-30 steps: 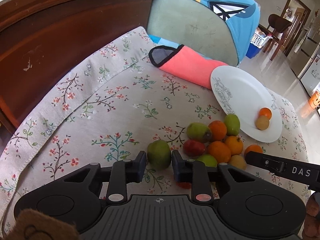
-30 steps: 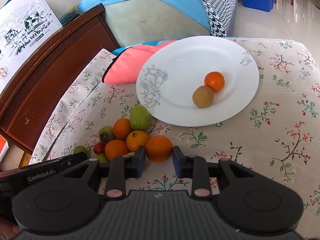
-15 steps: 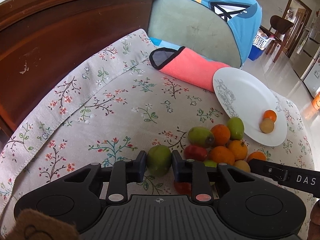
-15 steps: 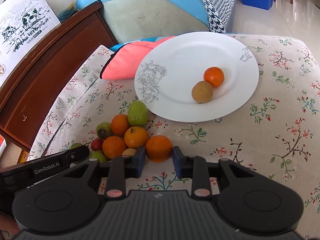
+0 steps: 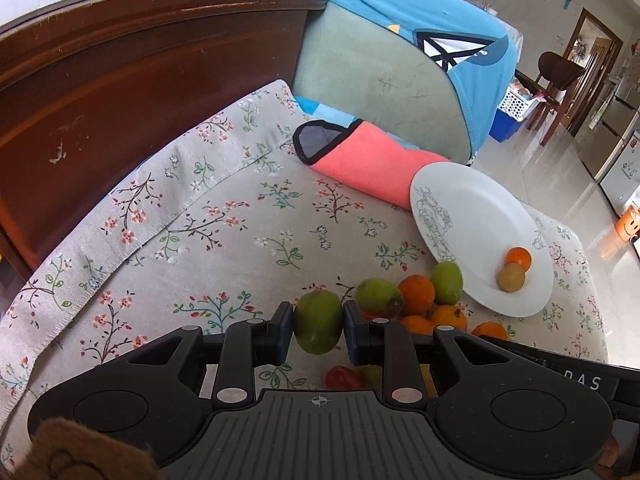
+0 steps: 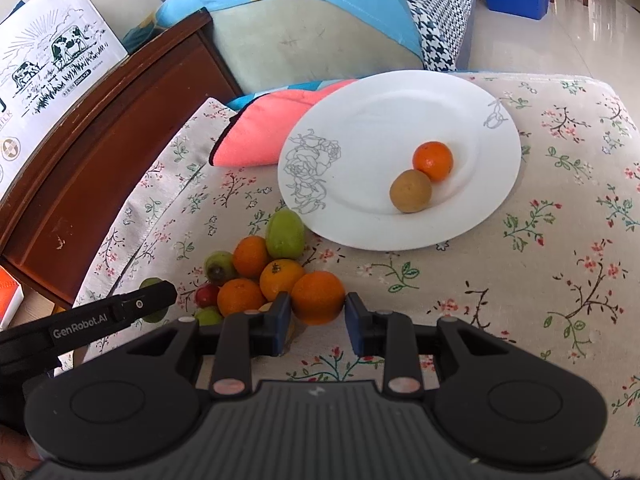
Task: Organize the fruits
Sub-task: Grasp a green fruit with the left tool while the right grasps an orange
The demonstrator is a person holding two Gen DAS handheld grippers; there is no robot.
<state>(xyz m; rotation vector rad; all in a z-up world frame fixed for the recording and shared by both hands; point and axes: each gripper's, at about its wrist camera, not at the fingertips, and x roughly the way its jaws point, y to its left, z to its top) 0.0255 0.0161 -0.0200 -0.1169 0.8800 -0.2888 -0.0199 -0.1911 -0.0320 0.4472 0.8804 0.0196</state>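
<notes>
My left gripper [image 5: 317,326] is shut on a green fruit [image 5: 318,320] and holds it above the floral cloth, left of the fruit pile [image 5: 416,300]. My right gripper [image 6: 318,316] is shut on an orange [image 6: 318,296] at the right edge of the same pile [image 6: 256,276]. The pile holds several oranges, green fruits and a small red one. A white plate [image 6: 380,120] beyond the pile holds one orange [image 6: 433,160] and one brown fruit [image 6: 411,191]; it also shows in the left wrist view [image 5: 472,216].
A pink folded cloth [image 5: 372,164] lies behind the plate. A dark wooden board [image 5: 120,92] borders the left side. A blue and grey cushion [image 5: 400,68] stands at the back. The floral cloth [image 6: 560,240] stretches to the right of the plate.
My left gripper has risen with the green fruit, which now hangs off the cloth. My right gripper has stayed shut on the orange and shifted slightly.
</notes>
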